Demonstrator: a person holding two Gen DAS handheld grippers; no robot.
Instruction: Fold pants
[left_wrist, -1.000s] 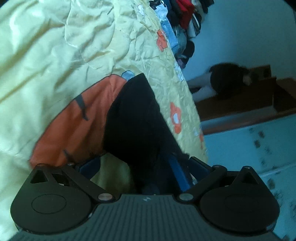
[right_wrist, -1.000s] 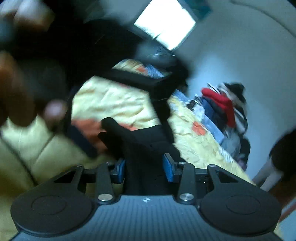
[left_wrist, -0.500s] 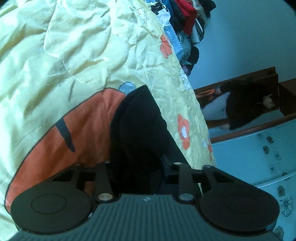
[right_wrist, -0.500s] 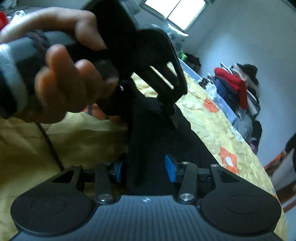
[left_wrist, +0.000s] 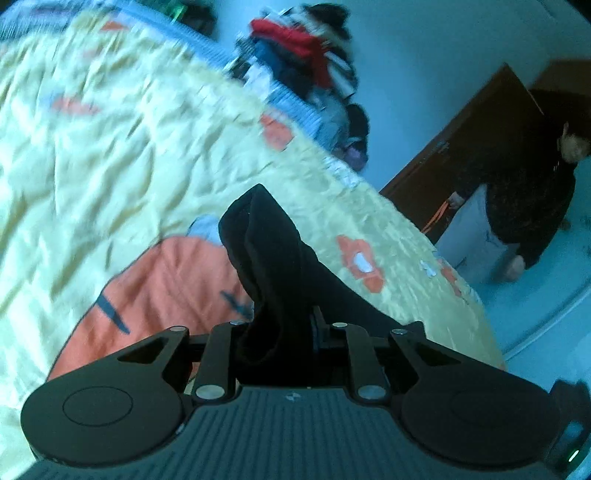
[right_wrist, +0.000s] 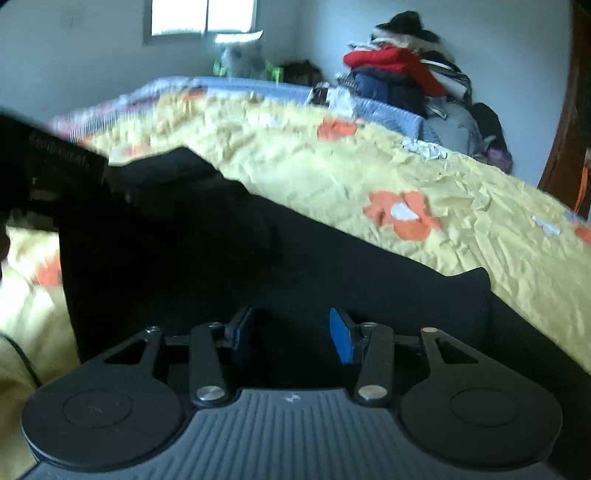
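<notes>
Black pants (left_wrist: 273, 258) lie on a yellow quilt (left_wrist: 110, 147) with orange flowers. In the left wrist view my left gripper (left_wrist: 280, 332) is shut on a bunched fold of the pants, lifted off the quilt. In the right wrist view the pants (right_wrist: 258, 258) spread wide and dark across the quilt (right_wrist: 443, 184). My right gripper (right_wrist: 291, 332) is shut on the pants cloth, blue pads (right_wrist: 341, 336) pressed on either side of it. The left gripper's black body (right_wrist: 40, 173) shows at the left edge.
A pile of clothes (left_wrist: 306, 62) sits at the bed's far end, also in the right wrist view (right_wrist: 402, 70). A person in dark clothing (left_wrist: 524, 177) stands by a brown door (left_wrist: 480, 140). A window (right_wrist: 203, 14) is on the far wall.
Both grippers have swung with the pants; the views now face the far end of the bed. The hand and left gripper that filled the right wrist view have moved out to its left edge.
</notes>
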